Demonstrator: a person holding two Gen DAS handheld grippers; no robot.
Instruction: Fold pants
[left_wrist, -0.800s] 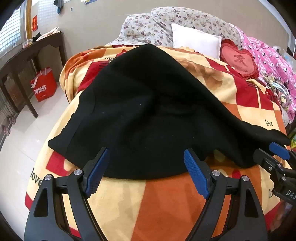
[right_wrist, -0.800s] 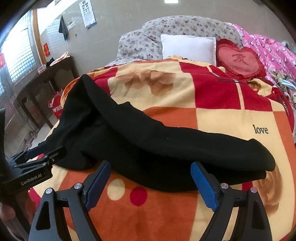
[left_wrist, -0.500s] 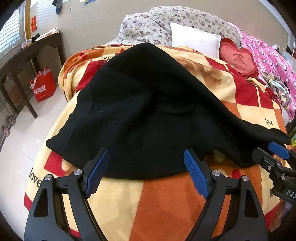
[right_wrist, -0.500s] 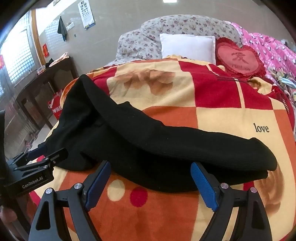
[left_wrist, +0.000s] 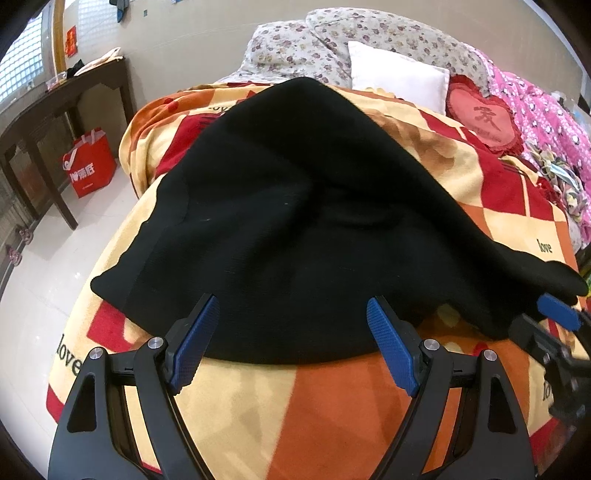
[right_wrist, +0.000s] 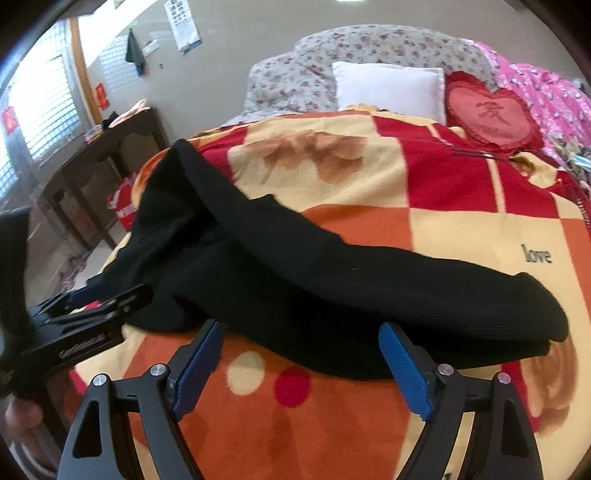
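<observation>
We see black pants (left_wrist: 295, 229) spread across a checkered blanket (left_wrist: 332, 413) on a bed, w/ a white pillow (left_wrist: 395, 77) beyond them. Our left gripper (left_wrist: 291, 339) hovers at the pants' near hem, jaws spread wide, empty. Right of it, our right gripper (right_wrist: 301, 362) is likewise wide open by the pants' folded leg. Risk: pinching blanket along w/ fabric, dragging both.
</observation>
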